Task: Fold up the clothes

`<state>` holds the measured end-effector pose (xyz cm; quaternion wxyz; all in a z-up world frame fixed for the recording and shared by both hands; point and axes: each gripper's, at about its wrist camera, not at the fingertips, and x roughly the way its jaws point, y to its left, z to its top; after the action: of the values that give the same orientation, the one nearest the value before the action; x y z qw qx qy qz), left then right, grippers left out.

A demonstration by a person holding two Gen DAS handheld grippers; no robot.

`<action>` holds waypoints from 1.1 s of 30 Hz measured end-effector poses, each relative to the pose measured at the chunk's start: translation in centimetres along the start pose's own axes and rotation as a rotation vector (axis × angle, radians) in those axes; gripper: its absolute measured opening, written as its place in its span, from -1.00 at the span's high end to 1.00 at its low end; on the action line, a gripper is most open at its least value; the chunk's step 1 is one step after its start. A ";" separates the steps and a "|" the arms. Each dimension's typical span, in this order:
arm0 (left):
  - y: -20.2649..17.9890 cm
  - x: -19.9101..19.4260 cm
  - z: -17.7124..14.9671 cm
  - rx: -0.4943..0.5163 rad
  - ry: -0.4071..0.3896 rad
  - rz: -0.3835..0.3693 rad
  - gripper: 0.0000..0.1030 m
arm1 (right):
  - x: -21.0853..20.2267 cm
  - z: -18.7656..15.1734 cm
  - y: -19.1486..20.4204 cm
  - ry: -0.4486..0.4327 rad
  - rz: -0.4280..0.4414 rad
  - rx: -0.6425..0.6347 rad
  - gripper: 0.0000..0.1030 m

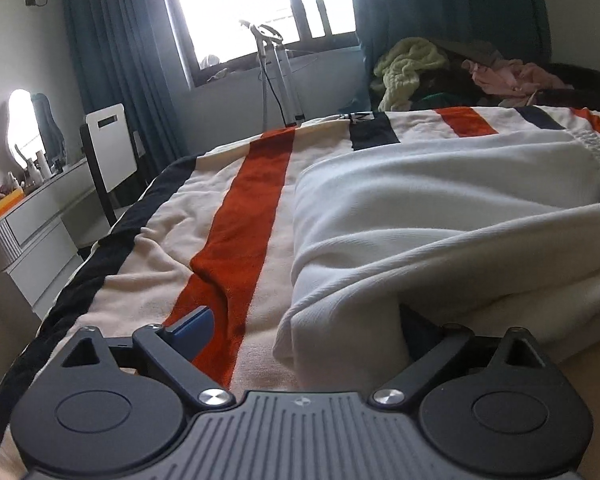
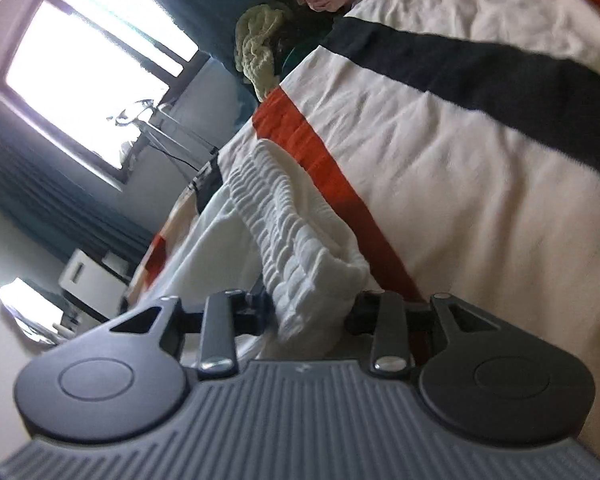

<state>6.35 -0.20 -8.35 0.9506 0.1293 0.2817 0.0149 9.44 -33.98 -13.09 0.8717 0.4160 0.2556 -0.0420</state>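
A white garment (image 1: pixel 440 208) with a ribbed elastic waistband (image 2: pixel 296 240) lies folded on the striped blanket (image 1: pixel 236 216) of a bed. My left gripper (image 1: pixel 304 328) is wide open, low on the blanket; its blue left finger (image 1: pixel 192 330) shows, the right finger is hidden under a fold of the garment's near corner. My right gripper (image 2: pixel 312 316) is rolled sideways and its jaws stand around the end of the waistband, with the cloth bunched between them.
A pile of clothes (image 1: pixel 452 72) lies at the bed's far end. A garment steamer stand (image 1: pixel 278 76) is by the window. A white dresser (image 1: pixel 28 216) with a mirror and a chair (image 1: pixel 108 148) stand left of the bed.
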 end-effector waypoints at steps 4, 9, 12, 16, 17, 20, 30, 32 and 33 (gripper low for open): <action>0.3 -0.1 0.1 -0.016 0.010 -0.005 -0.89 | -0.3 -0.1 0.2 0.002 -0.022 -0.012 -0.01; 0.6 0.0 0.2 -0.039 0.020 -0.013 -0.89 | -0.6 -0.2 0.4 0.004 -0.049 -0.026 -0.38; 0.8 0.0 0.2 -0.053 0.026 -0.016 -0.89 | -0.6 -0.4 0.2 0.018 -0.070 -0.033 -0.54; 0.8 0.1 0.3 -0.068 0.035 -0.020 -0.90 | 0.4 -0.7 -1.4 0.077 -0.048 0.053 -0.69; 0.8 0.0 0.3 -0.068 0.035 -0.019 -0.90 | 0.5 -0.7 -1.7 0.081 -0.037 0.069 -0.69; 0.6 -0.1 0.3 -0.062 0.033 -0.013 -0.91 | 1.4 -0.5 -1.7 0.123 -0.001 0.080 -0.69; 1.0 -0.4 0.5 -0.093 0.039 -0.025 -0.90 | 1.3 -0.6 0.8 0.134 0.078 -0.036 -0.28; 1.5 -0.7 0.5 -0.133 0.053 -0.064 -0.87 | 1.5 -1.0 1.0 0.132 0.006 -0.096 0.02; 1.9 -1.0 0.6 -0.162 0.064 -0.095 -0.85 | 1.3 -1.0 1.3 0.119 0.000 -0.106 0.07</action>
<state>5.91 1.42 -6.83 0.9482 0.0378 0.3154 -0.0033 10.52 -32.23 -13.28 0.8758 0.3707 0.3090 -0.0038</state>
